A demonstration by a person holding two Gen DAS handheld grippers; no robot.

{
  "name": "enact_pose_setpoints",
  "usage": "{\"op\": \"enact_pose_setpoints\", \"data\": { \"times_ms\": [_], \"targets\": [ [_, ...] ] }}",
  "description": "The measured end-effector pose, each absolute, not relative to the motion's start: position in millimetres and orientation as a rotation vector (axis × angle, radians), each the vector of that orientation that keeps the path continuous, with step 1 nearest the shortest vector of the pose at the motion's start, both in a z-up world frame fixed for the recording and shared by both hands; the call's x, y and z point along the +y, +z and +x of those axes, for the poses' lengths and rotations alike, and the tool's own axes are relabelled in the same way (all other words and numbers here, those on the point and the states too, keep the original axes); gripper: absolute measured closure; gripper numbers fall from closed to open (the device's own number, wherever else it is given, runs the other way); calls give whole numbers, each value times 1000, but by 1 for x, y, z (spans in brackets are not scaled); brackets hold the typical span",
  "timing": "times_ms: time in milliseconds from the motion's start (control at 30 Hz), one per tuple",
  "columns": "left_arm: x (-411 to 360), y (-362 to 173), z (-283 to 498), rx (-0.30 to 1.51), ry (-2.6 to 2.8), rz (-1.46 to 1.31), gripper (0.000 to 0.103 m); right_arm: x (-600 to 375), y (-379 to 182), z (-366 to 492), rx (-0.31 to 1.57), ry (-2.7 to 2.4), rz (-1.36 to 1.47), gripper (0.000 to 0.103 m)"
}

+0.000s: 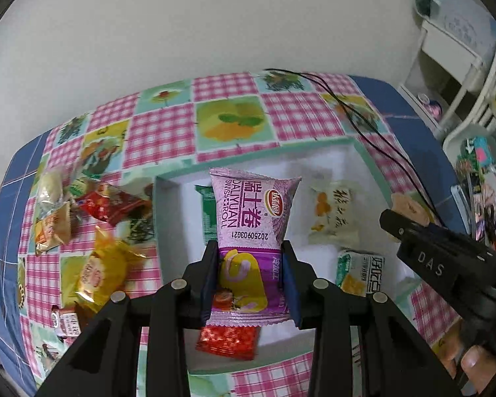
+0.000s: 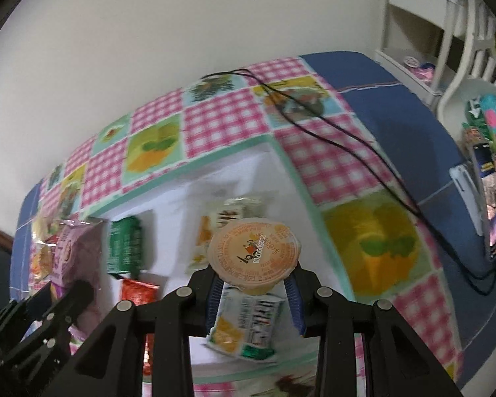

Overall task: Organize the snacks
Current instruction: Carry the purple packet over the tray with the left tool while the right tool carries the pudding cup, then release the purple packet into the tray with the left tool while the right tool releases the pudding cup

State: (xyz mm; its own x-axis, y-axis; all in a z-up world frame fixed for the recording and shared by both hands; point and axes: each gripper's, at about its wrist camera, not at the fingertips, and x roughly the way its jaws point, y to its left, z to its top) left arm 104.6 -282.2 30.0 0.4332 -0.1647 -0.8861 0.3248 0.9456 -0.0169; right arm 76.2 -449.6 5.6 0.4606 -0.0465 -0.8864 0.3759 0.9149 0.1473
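Observation:
My left gripper (image 1: 250, 266) is shut on a purple Swiss roll packet (image 1: 248, 218) and holds it above the white box (image 1: 168, 218). My right gripper (image 2: 254, 289) is shut on an orange jelly cup (image 2: 253, 254) and holds it over the same box (image 2: 195, 172). In the box lie a green packet (image 1: 206, 211), a red packet (image 1: 226, 342), a white and orange packet (image 1: 334, 213) and a white and green packet (image 1: 358, 273). The right gripper also shows in the left wrist view (image 1: 436, 254). The left gripper with the purple packet shows at the left of the right wrist view (image 2: 66, 294).
Several loose snacks lie on the checked tablecloth left of the box, among them a yellow packet (image 1: 99, 268), a red packet (image 1: 110, 206) and a pale one (image 1: 51, 187). A black cable (image 1: 363, 125) runs across the table's far right. White shelves (image 1: 453, 66) stand to the right.

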Motion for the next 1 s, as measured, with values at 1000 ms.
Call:
{"op": "enact_pose_setpoints", "data": {
  "times_ms": [1000],
  "targets": [
    [-300,-4,107,1173,-321,212,53,-452,-30,84,1162,-294,331,65]
  ]
}}
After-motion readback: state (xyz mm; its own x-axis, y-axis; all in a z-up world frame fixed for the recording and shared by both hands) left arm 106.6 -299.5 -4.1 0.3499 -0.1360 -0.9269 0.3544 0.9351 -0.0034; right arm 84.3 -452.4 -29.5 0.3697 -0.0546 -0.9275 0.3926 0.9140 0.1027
